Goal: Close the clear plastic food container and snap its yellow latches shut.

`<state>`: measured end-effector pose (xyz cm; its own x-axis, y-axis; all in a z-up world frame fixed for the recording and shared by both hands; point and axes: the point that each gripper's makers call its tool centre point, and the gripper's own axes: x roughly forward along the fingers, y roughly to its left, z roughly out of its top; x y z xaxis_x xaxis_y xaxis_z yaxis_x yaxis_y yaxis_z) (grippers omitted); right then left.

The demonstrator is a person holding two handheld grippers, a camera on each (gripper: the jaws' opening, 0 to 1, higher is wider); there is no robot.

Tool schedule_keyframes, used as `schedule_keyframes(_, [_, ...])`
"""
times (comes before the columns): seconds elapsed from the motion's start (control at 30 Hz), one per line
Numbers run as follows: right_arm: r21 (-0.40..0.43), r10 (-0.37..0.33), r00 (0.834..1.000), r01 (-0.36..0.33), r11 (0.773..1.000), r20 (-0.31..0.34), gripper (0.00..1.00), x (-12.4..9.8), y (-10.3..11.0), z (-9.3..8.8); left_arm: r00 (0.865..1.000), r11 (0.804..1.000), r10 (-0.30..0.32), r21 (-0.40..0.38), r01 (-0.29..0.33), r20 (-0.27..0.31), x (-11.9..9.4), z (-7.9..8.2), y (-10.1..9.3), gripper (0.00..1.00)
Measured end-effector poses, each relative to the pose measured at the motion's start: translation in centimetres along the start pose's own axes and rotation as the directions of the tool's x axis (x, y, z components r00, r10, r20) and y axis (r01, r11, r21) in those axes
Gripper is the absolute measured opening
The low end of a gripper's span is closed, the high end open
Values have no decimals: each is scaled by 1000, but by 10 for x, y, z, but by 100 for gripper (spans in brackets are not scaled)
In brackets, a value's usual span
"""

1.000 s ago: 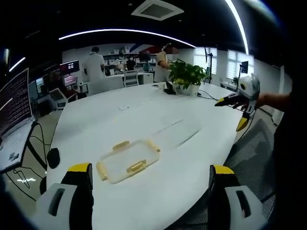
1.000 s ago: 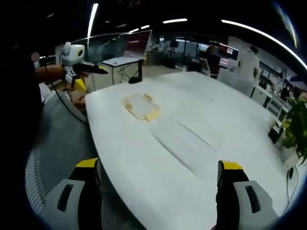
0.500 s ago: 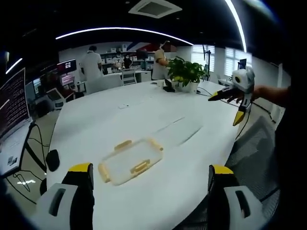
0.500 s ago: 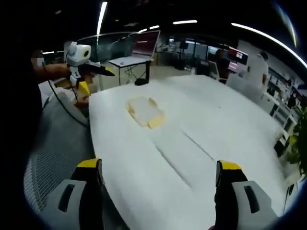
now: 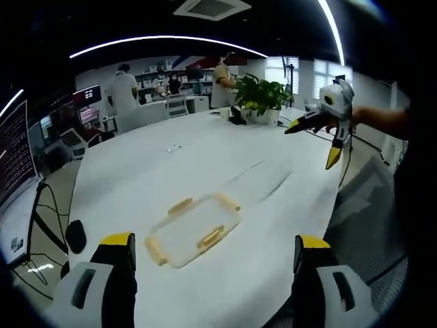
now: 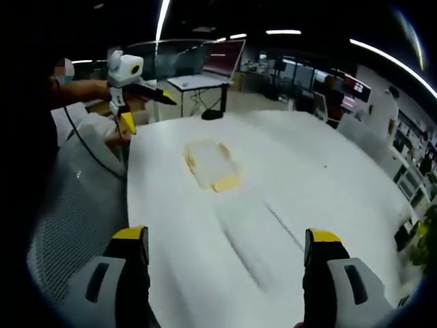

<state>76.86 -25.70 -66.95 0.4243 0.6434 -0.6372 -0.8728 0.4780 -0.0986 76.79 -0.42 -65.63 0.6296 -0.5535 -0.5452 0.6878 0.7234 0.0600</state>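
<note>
Meanwhile, at a large white table (image 5: 205, 171) in an open office, a clear plastic food container (image 5: 192, 230) with yellow latches (image 5: 210, 237) lies flat near the table's edge, its lid seated on top. The left gripper (image 5: 212, 287) hovers short of it in the left gripper view, fingers (image 5: 117, 266) spread wide and holding nothing, the container lying ahead between them. In the right gripper view, the right gripper (image 6: 225, 287) hangs well back from the container (image 6: 212, 164), its fingers (image 6: 319, 263) likewise parted and empty. Each gripper appears in the other's view, held out over the table's edge in a person's hand. A potted plant (image 5: 258, 102) stands at the table's far side, with people (image 5: 124, 89) and monitors beyond.
</note>
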Motion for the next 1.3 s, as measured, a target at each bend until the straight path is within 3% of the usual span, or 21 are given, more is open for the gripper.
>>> schedule_keyframes(0.33, [-71,56,998,-57,996,-22,89,23,-2,13,999,998,-29,61,31,-40,12,-5,15,90])
schedule_keyframes(0.83, [-154,116,989,-129,980,-96,84,64,-11,24,989,986,-100,123,113,-106,32,-26,38,82])
schedule_keyframes(1.3, [-185,160,979,-182,966,-127,80,101,-18,38,970,954,-157,225,197,-183,50,-42,60,75])
